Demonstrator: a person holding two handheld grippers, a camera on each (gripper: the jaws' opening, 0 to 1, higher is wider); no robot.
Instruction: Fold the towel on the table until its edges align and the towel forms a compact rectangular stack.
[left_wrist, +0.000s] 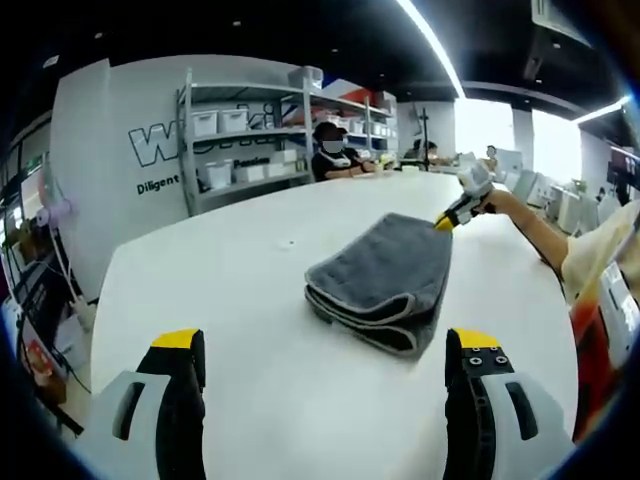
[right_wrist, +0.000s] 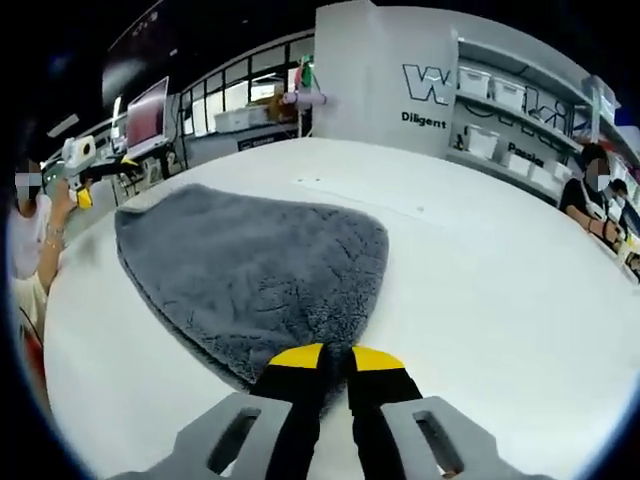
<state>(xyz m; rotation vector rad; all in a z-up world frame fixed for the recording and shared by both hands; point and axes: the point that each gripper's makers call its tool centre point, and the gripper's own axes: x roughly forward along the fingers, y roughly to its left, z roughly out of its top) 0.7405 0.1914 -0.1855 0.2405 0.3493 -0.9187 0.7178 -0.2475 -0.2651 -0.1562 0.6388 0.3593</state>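
Already the towel (left_wrist: 385, 280) lies mid-table (left_wrist: 250, 330) as a layered stack — the right gripper (right_wrist: 335, 357) closed on its far corner, the left gripper (left_wrist: 325, 345) open near it — with only final squaring seemingly left.

The grey towel (right_wrist: 255, 275) lies folded on the white table (right_wrist: 480, 290), spreading away from the right gripper (right_wrist: 336, 358). That gripper's yellow-tipped jaws are pressed together at the towel's near edge, with towel fabric apparently pinched between them. Beyond the towel's far corner, the left gripper (right_wrist: 82, 170) is held up by a person's hand, well apart from the towel. Behind the table stands a white wall panel (right_wrist: 385, 75) with dark lettering, and shelves with white bins (right_wrist: 515, 115) beside it.
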